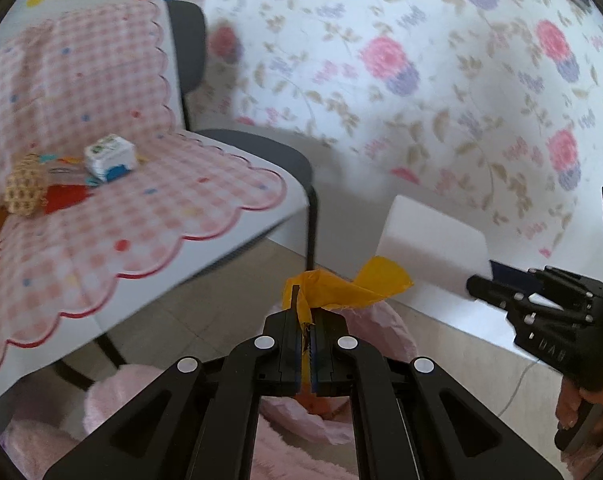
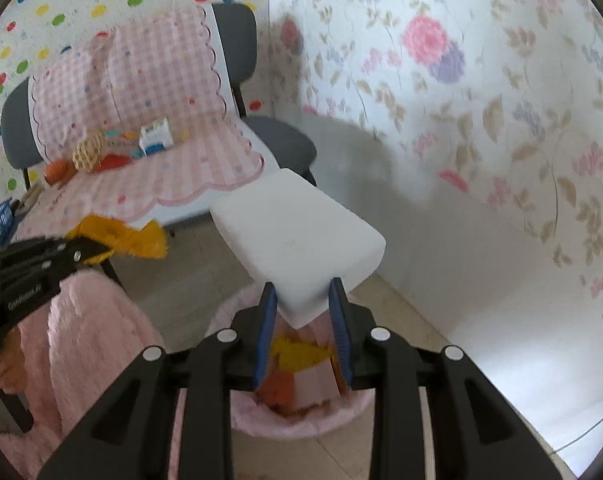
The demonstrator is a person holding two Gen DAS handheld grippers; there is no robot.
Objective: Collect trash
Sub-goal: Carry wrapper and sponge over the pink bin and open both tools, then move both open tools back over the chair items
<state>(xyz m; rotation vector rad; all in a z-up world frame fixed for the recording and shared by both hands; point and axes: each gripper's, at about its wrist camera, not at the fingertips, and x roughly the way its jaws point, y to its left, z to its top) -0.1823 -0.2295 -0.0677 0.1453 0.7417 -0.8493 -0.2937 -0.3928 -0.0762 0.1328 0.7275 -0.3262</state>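
Yellow scrap (image 1: 349,286) in left hand-held gripper (image 1: 306,308), foam block (image 2: 297,236) in right hand-held gripper (image 2: 303,300).

The floral wall covering (image 1: 441,92) is smeared by motion blur, so its flowers lose their outlines. On the chair's checked cloth (image 1: 113,184), the print on the small white carton (image 1: 110,157) is too blurred to read, and the orange-red things (image 1: 63,197) beside it cannot be identified. The pink bag (image 2: 301,412) is largely hidden behind the right hand-held gripper (image 2: 302,312), its contents only partly seen. The yellow scrap (image 1: 349,286) covers the left hand-held gripper (image 1: 306,322) pads. The left view's edge cuts off the person's hand (image 1: 581,408).
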